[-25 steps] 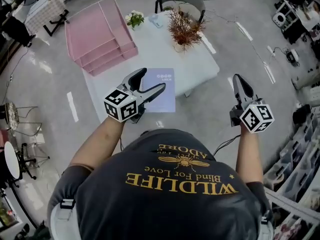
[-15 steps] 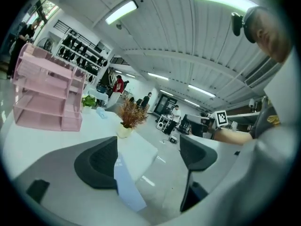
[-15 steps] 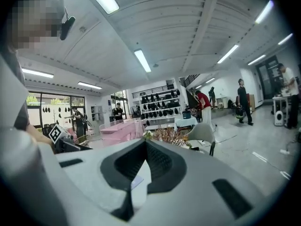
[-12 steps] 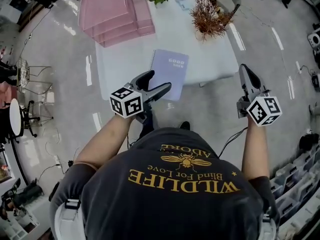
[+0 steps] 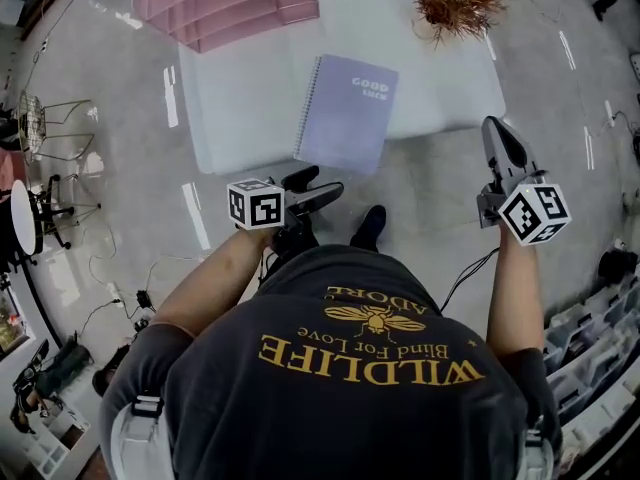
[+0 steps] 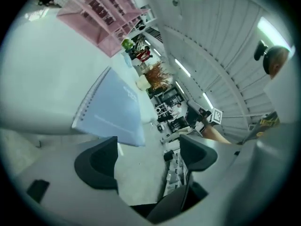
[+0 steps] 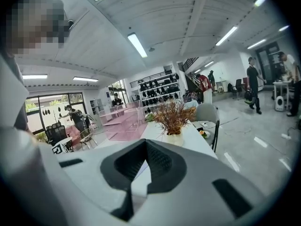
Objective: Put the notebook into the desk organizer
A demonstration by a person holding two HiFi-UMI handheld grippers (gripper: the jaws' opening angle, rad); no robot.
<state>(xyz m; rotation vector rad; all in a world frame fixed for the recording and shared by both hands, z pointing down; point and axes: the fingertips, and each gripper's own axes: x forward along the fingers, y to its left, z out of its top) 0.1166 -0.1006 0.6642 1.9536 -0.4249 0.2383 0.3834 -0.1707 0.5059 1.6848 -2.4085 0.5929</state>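
The left gripper (image 5: 316,185) has drawn back off the bench (image 5: 240,118), jaws apart and empty. The right gripper (image 5: 500,140) stays closed. The purple notebook (image 5: 345,113) lies ungrasped at the bench's near edge, well apart from the pink desk organizer (image 5: 235,8), so I'd say the pickup hasn't begun.

Left gripper (image 6: 149,161) fingers apart, empty, notebook (image 6: 113,109) beyond, pink organizer (image 6: 101,15) farther

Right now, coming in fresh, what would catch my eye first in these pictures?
The lilac notebook lies flat at the near edge of the white table, with the pink organizer at its far left corner. The left gripper hangs open and empty just short of the notebook, while the right gripper is shut, beside the table's near right corner.
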